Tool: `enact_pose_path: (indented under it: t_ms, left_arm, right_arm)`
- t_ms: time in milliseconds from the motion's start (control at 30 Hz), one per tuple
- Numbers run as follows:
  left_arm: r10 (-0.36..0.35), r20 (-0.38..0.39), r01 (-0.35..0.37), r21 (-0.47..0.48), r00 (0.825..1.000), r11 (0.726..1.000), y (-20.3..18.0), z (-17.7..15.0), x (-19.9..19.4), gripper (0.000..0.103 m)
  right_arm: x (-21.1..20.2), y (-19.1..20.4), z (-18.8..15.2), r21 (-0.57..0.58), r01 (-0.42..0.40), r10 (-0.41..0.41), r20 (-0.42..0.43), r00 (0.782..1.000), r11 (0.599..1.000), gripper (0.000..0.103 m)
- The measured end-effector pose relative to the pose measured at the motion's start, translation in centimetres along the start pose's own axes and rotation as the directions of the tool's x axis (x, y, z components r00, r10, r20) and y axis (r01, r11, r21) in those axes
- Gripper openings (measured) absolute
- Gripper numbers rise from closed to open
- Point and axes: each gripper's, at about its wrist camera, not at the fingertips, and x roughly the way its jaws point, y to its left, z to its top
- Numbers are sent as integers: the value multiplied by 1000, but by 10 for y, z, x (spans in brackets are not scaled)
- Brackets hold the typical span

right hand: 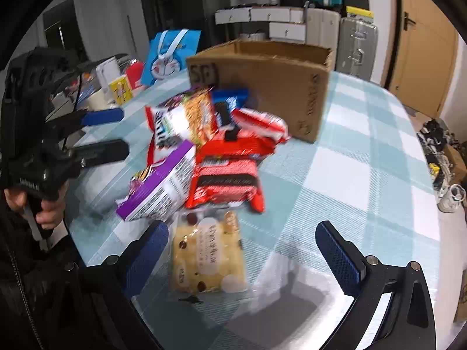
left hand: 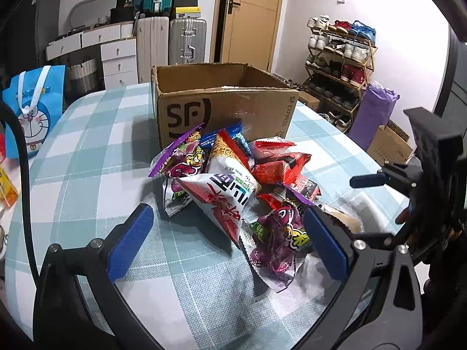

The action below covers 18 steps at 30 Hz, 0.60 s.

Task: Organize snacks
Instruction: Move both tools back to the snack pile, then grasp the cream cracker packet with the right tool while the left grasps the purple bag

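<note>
While both grippers hang spread wide and empty above the checked tabletop (left hand: 87,151), a heap of snacks (left hand: 230,186) lies just in front of an open cardboard box (left hand: 227,108). From the left wrist, the left gripper (left hand: 227,245) frames a white-and-red packet (left hand: 221,201) and a purple candy bag (left hand: 274,242) at the heap's near edge, touching neither; the right gripper (left hand: 368,179) shows at the far right, only one blue finger visible there. The right wrist view, somewhat blurred, adds what the left barely catches: a clear-wrapped yellow cake (right hand: 207,253) lying flat nearest the right gripper (right hand: 242,259), beside its left finger, with red packets (right hand: 227,180) and a purple bag (right hand: 160,186) stacked behind. That view also shows a hand (right hand: 43,207) holding the left gripper (right hand: 115,134), fingers apart. A blue cartoon bag (left hand: 35,110) stands at the tabletop's far side.
</note>
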Motion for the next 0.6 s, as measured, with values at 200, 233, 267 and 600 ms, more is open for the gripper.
enact_pose_path:
  t_ms: [200,233,267,600]
  left_arm:
    - [6,-5,-6,4,1000,1000,-1,1,4,102]
    - [8,-7,-8,5,1000,1000,-1,0,5,102]
    - [10,-10,-10,7,1000,1000,-1,0,6,102]
    - [12,-20,-12,7,1000,1000,-2,-4,13,102]
  right_arm:
    - [14,11,-4,-41,-13,10,-65,998,999,103]
    - [16,13,-5,-47,-20,17,-68,998,999,103]
    - [17,15,-6,-53,-21,17,-73,997,998,103]
    - [26,20,-13,-98,20,-31,-110,993,995,96]
